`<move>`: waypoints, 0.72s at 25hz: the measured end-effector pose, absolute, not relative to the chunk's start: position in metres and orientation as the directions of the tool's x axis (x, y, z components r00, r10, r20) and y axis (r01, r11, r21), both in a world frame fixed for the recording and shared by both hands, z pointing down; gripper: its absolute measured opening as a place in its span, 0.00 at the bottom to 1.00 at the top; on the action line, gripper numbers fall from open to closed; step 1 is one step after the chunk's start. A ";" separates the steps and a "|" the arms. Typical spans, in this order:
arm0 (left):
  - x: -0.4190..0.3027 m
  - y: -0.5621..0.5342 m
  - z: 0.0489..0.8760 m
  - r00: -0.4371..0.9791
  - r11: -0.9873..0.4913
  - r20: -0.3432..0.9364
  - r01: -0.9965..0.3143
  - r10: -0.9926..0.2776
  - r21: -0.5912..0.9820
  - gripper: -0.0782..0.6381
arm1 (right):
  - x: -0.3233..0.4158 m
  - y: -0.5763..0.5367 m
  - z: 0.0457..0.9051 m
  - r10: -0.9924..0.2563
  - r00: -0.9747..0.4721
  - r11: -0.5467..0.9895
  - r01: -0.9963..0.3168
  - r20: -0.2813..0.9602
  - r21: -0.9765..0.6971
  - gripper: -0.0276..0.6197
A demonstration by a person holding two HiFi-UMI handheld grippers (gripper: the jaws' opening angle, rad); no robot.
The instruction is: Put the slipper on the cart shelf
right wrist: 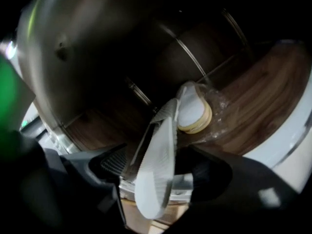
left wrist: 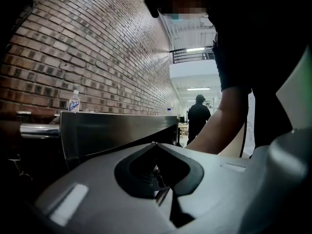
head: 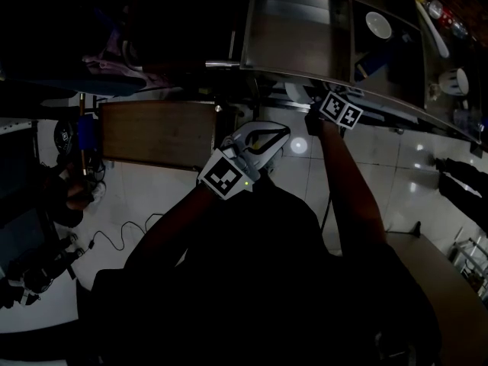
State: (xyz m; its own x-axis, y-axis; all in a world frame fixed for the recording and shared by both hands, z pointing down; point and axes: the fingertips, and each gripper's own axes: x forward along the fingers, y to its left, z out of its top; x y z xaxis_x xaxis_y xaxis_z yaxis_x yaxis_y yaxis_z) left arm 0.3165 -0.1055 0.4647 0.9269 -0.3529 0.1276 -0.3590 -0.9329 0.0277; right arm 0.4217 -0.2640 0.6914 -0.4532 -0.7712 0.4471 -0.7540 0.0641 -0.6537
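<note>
In the right gripper view a white slipper [right wrist: 155, 179] with a ribbed sole stands on its edge between the jaws of my right gripper [right wrist: 165, 164]. The jaws stand wide and the pads are not pressing it. It sits over the cart's wooden shelf [right wrist: 258, 87], under the steel top. In the head view only the right gripper's marker cube [head: 341, 110] shows, at the cart's edge. My left gripper [head: 284, 133] hangs lower and to the left with its jaws together and nothing in them. It points up past the cart's steel rim [left wrist: 117, 130].
A white and cream object in clear wrap [right wrist: 194, 112] lies on the shelf just beyond the slipper. A water bottle [left wrist: 74, 101] stands on the cart top, and a white bowl [head: 378, 24] sits further along. A person [left wrist: 199, 116] stands far off. Cables [head: 114, 239] trail over the floor.
</note>
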 end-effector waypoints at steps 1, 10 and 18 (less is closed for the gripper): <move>0.316 -0.105 0.465 0.927 -0.933 0.128 -0.358 -0.351 0.029 0.11 | 0.422 -0.262 0.691 -0.770 -0.441 0.072 -0.777 0.460 -0.625 0.66; 0.307 -0.104 0.456 0.924 -0.927 0.111 -0.372 -0.366 0.041 0.11 | 0.416 -0.223 0.660 -0.780 -0.449 0.145 -0.806 0.436 -0.573 0.68; 0.279 -0.095 0.441 0.912 -0.915 0.101 -0.402 -0.397 0.036 0.11 | 0.376 -0.163 0.584 -0.770 -0.537 0.357 -0.811 0.346 -0.463 0.68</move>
